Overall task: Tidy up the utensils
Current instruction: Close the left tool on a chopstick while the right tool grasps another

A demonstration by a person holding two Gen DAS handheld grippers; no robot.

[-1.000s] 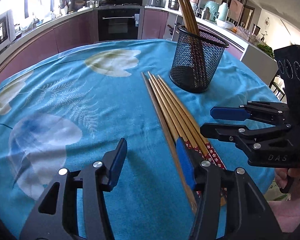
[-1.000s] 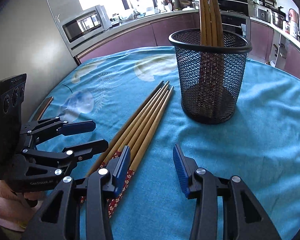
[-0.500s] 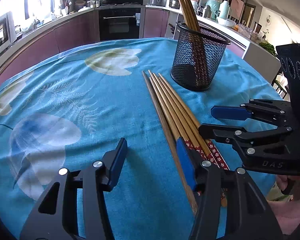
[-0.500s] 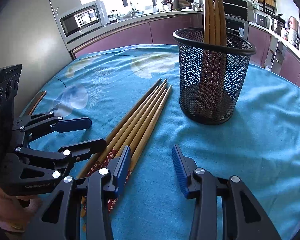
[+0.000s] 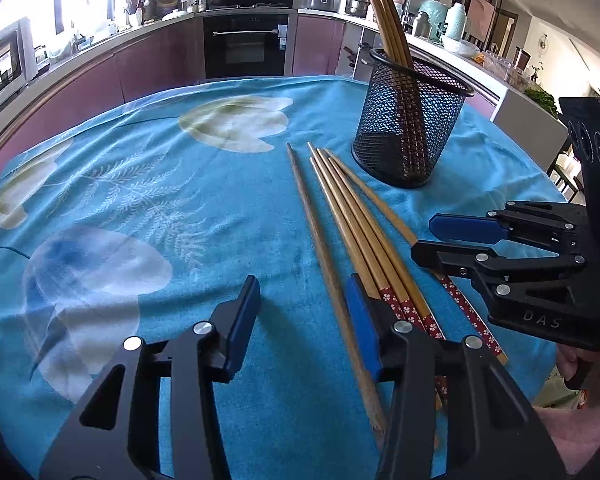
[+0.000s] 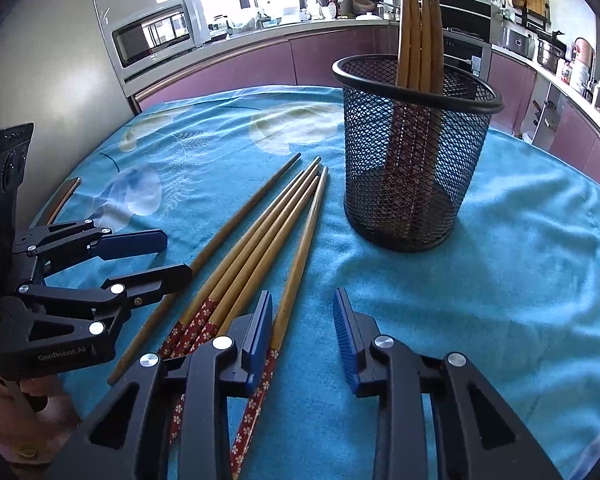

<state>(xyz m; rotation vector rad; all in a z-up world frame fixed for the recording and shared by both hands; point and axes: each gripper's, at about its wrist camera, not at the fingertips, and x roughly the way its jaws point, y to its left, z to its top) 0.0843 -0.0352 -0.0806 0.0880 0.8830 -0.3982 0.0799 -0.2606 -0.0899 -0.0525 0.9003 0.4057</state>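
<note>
Several wooden chopsticks with red flowered ends lie side by side on the blue tablecloth; they also show in the right wrist view. One plain brown chopstick lies slightly apart on their left. A black mesh holder stands upright beyond them with several chopsticks in it, also seen in the right wrist view. My left gripper is open and empty, its right finger by the chopsticks' decorated ends. My right gripper is open and empty, its left finger over the rightmost chopstick.
Kitchen counters, an oven and a microwave ring the table. The tablecloth drops off at the table edge on the right. A chair back shows beside the table's left edge.
Both grippers have drawn a little nearer the chopsticks. The plain brown chopstick and the rightmost chopstick now lie slightly apart from the bundle. Both grippers stay open.
</note>
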